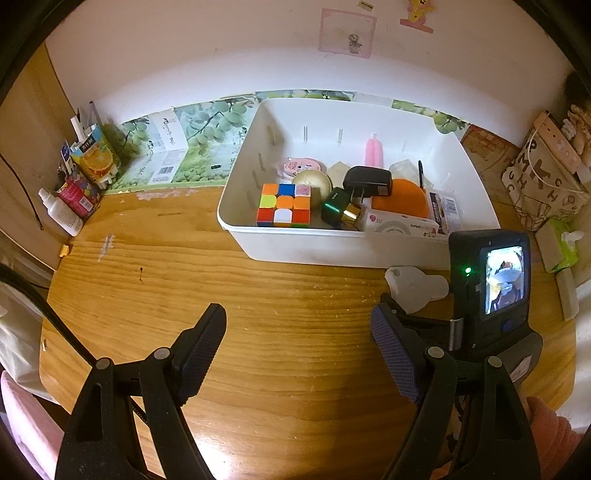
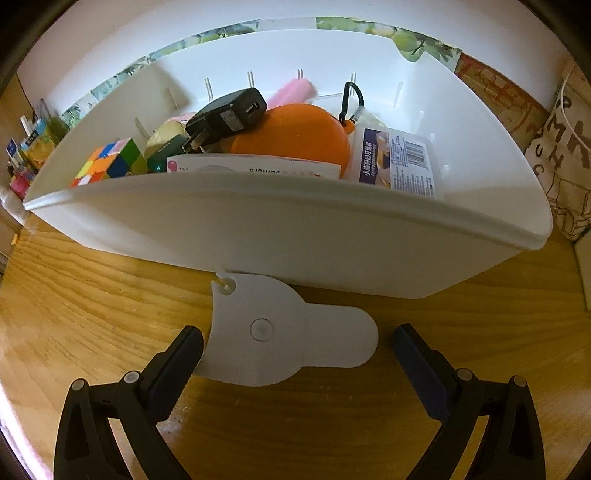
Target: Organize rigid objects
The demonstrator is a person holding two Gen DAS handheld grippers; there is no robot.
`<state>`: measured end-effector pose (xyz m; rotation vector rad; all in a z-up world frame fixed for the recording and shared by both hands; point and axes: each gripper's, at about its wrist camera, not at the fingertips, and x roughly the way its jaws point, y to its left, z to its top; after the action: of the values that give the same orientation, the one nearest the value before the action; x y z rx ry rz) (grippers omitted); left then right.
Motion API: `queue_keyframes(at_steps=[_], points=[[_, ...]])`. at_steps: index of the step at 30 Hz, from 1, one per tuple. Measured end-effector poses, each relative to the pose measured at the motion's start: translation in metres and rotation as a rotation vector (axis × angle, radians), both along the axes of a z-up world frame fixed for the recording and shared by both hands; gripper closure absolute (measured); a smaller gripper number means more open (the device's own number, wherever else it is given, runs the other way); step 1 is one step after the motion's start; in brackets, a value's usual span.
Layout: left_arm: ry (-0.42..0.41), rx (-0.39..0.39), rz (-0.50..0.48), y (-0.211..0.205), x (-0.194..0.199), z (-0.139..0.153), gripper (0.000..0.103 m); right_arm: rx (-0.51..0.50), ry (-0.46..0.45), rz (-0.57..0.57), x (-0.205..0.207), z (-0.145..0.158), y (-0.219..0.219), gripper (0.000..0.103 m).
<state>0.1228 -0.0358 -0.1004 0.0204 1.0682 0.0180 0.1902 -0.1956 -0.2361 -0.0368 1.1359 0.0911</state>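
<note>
Wooden counter (image 2: 92, 332) | white flat plastic piece (image 2: 288, 339) lies just before white bin (image 2: 295, 251) | right gripper (image 2: 297, 354) fingers released, straddling it | left gripper (image 1: 299, 343) released, empty | next: clench, lift into bin.

Cube (image 1: 283, 205) and charger (image 1: 367, 181) in bin (image 1: 332, 247), flat piece (image 2: 291, 332) before it

a home: wooden table (image 1: 258, 332) against a wall with pink stickers (image 1: 347, 33), juice carton (image 1: 96, 155), tissues (image 1: 565, 247).

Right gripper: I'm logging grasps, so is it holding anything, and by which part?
Nothing held: the right gripper is open around the flat white piece, not gripping it.
</note>
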Motion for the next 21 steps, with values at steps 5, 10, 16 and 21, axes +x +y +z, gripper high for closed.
queue_keyframes(at_steps=[5,10,16,21], points=[[-0.003,-0.004,0.012,0.002,-0.001,0.000,0.020,-0.009,-0.024,0.027,0.001,0.003,0.005,0.014],[-0.009,-0.014,0.010,0.002,-0.004,0.002,0.020,-0.008,-0.020,0.030,0.004,0.004,0.004,0.018],[-0.021,-0.022,0.008,0.002,-0.011,0.004,0.020,0.010,0.014,0.020,0.003,0.010,-0.005,0.019],[-0.049,-0.030,0.010,0.005,-0.021,0.011,0.020,0.037,0.047,-0.008,-0.009,0.014,-0.024,0.019]])
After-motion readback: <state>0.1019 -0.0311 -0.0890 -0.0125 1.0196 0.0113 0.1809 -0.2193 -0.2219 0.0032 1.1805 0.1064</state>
